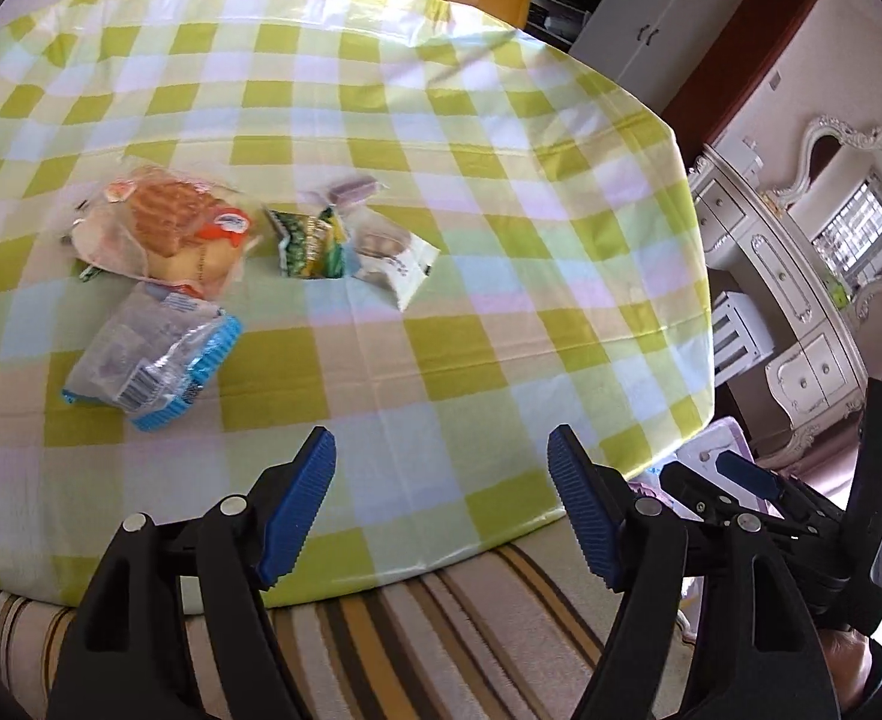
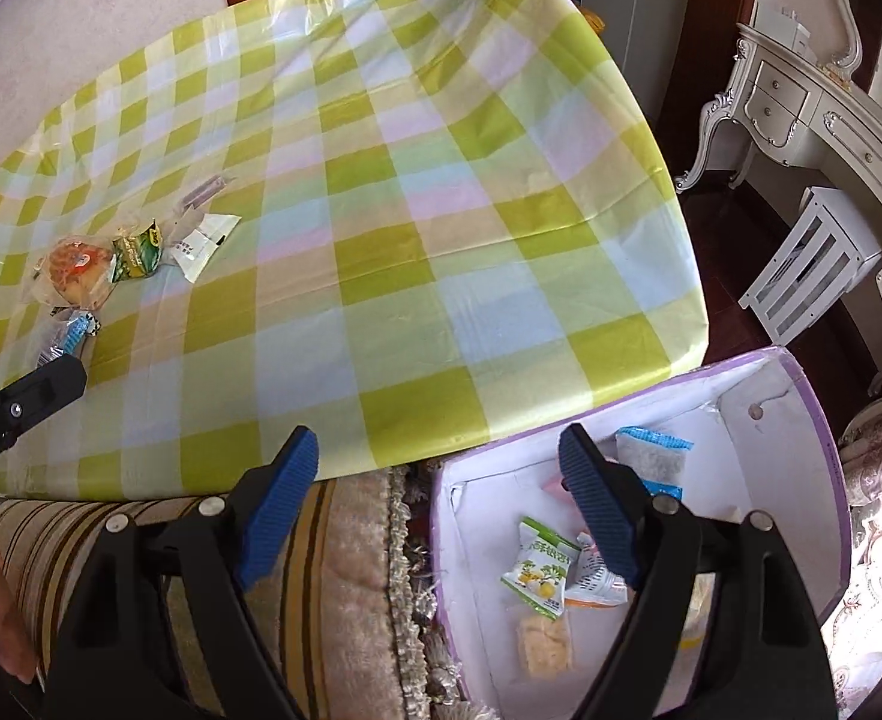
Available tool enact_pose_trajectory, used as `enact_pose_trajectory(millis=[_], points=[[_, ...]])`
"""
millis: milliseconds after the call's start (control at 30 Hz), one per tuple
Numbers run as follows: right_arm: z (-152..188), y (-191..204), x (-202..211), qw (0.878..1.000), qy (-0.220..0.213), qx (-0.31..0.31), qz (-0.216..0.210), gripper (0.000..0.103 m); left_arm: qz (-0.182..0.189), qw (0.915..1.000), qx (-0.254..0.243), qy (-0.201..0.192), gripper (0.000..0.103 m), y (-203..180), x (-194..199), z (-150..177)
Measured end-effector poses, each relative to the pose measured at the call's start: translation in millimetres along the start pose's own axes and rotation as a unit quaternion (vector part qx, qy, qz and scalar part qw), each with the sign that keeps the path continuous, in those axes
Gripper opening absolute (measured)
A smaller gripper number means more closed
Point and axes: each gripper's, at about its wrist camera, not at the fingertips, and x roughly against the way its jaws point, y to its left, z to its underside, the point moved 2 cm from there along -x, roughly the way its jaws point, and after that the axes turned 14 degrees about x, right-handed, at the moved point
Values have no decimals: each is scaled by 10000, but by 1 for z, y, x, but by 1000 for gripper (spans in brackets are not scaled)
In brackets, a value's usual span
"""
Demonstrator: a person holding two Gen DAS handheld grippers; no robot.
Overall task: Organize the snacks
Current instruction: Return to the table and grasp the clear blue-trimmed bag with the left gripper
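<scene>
From the left wrist view, the left gripper (image 1: 441, 504) hangs over the near edge of the table (image 1: 501, 138) with its blue pads spread wide and nothing between them. The remaining snacks lie in a loose cluster well ahead and to the left: a bread pack (image 1: 168, 228) in clear film, a blue-edged clear pack (image 1: 153, 360) touching its near side, then a green packet (image 1: 309, 243) and a white packet (image 1: 396, 258) overlapping each other, with a small purple-tinted wrapper (image 1: 354, 187) just behind. All look light and crinkly; the film is probably slippery, and the bread soft enough to crush, so a gentle pinch on a sealed end or crimped corner seems safer than squeezing the middle.

From the right wrist view, the right gripper (image 2: 438, 510) is likewise released and empty, poised between the table edge and a purple box (image 2: 825, 468) standing beside the table, below its top. Several snacks already lie inside, among them a green-and-white packet (image 2: 540, 567) and a blue-edged pack (image 2: 651, 456). The cluster on the table sits far off to the left.
</scene>
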Motion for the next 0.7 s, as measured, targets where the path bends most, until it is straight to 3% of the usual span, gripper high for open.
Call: enact_pose_trajectory(millis=[133,300,567,700], points=[[-11,15,-4,9998,-45,97,-178,83,-216,9959,837,-253,76,51,15,-16],[-24,32,-9,9990,-100,250,-360,83,-427,9829,1731,-461,78,104,26,-28],[-43,54,-17,9966,-202,515,-613,86,-563,9731,2224,-210,80,125,3,-43],[-51,61,-20,9955,-275,565,-709,89,-558,9726,2252,-163,83,121,-6,-52]])
